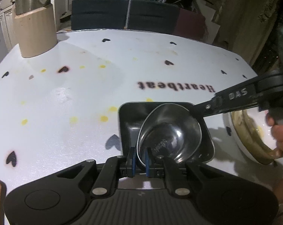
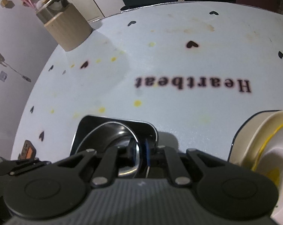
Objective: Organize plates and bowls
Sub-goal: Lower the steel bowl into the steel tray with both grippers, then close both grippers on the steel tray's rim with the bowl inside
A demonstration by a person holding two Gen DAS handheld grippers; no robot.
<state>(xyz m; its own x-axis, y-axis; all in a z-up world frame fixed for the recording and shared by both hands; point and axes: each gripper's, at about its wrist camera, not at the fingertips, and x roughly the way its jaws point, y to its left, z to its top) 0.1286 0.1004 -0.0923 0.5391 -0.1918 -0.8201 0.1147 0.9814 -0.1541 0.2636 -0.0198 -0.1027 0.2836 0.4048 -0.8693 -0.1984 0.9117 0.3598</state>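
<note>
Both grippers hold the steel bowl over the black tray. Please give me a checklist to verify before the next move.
1. Left gripper shut on the bowl rim: ok.
2. Right gripper shut on the opposite rim: ok.
3. Bowl over the tray, inside its outline: ok.
4. Bowl level: not ok, it is tilted.
5. Bowl bottom touching the tray floor: cannot tell.
6. White bowl apart from the tray: ok.
</note>
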